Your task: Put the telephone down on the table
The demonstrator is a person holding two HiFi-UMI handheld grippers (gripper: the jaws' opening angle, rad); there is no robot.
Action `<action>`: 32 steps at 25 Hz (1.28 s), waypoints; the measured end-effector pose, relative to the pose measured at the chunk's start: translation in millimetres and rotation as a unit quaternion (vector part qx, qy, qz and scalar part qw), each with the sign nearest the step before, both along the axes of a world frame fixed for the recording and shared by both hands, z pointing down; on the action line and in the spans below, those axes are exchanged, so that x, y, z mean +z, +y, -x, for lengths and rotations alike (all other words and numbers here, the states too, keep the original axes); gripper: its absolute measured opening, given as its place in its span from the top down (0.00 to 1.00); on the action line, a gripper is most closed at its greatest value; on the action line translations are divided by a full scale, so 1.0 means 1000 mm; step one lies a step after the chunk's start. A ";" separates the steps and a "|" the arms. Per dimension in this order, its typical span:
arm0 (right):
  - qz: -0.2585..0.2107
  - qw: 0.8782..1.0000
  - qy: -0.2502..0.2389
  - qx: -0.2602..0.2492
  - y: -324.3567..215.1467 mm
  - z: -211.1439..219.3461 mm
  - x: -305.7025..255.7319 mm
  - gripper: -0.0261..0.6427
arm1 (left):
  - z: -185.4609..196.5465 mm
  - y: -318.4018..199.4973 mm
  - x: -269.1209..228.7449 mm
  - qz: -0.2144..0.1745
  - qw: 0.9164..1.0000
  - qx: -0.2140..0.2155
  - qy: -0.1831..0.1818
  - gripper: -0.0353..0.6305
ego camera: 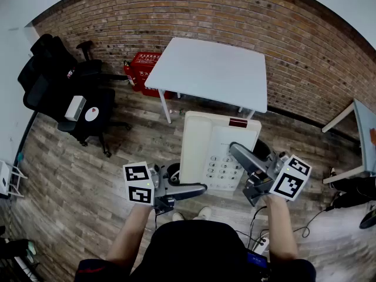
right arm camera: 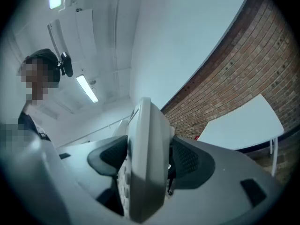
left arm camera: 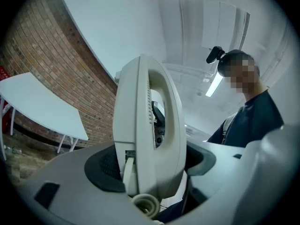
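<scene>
With your left gripper (ego camera: 197, 188) and right gripper (ego camera: 244, 168) each clamped on a side edge of the telephone (ego camera: 214, 148), held in the air short of the table (ego camera: 211, 69), loosening either grip early could tip and drop it.

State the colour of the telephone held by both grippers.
The telephone is cream white with a dark red strip near its top; best seen in the head view.
</scene>
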State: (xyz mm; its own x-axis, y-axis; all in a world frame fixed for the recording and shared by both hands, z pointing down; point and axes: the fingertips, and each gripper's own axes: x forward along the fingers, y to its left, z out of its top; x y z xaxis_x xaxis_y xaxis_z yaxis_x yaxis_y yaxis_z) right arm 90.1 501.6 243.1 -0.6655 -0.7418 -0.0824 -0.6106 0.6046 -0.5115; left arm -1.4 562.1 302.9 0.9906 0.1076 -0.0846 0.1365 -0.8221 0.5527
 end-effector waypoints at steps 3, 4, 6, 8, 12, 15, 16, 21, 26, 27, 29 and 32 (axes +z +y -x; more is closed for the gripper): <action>0.000 1.000 0.000 0.001 -0.001 -0.001 0.002 0.54 | -0.001 -0.001 0.002 -0.001 1.000 0.001 -0.002 0.43; 0.000 1.000 0.000 0.000 -0.001 -0.001 0.003 0.54 | -0.002 -0.001 0.003 -0.001 1.000 0.000 -0.002 0.43; -0.001 1.000 -0.003 -0.001 -0.001 -0.003 0.004 0.54 | -0.003 0.000 0.005 -0.002 1.000 0.000 -0.003 0.43; -0.002 1.000 -0.006 -0.001 -0.001 -0.005 0.004 0.54 | -0.006 -0.001 0.005 -0.003 1.000 -0.001 -0.003 0.43; -0.001 1.000 -0.008 -0.004 -0.004 -0.012 0.005 0.53 | -0.012 -0.003 0.005 -0.004 1.000 -0.004 -0.004 0.43; -0.002 1.000 -0.008 -0.008 -0.006 -0.015 0.006 0.53 | -0.016 -0.004 0.006 -0.006 1.000 -0.009 -0.005 0.43; -0.002 1.000 -0.008 -0.009 -0.007 -0.017 0.007 0.53 | -0.018 -0.005 0.007 -0.006 1.000 -0.010 -0.005 0.43; 0.000 1.000 -0.010 -0.013 -0.010 -0.023 0.009 0.53 | -0.025 -0.007 0.010 -0.004 1.000 -0.016 -0.005 0.43; 0.003 1.000 -0.012 -0.020 -0.014 -0.039 0.012 0.53 | -0.042 -0.008 0.011 0.000 1.000 -0.024 -0.007 0.43; 0.003 1.000 -0.012 -0.022 -0.013 -0.040 0.011 0.53 | -0.044 -0.007 0.011 0.001 1.000 -0.025 -0.007 0.43; 0.001 1.000 -0.010 -0.024 -0.012 -0.041 0.010 0.53 | -0.046 -0.005 0.012 0.002 1.000 -0.026 -0.007 0.43; 0.001 1.000 -0.012 -0.025 -0.010 -0.045 0.012 0.53 | -0.051 -0.001 0.014 0.003 1.000 -0.026 -0.010 0.43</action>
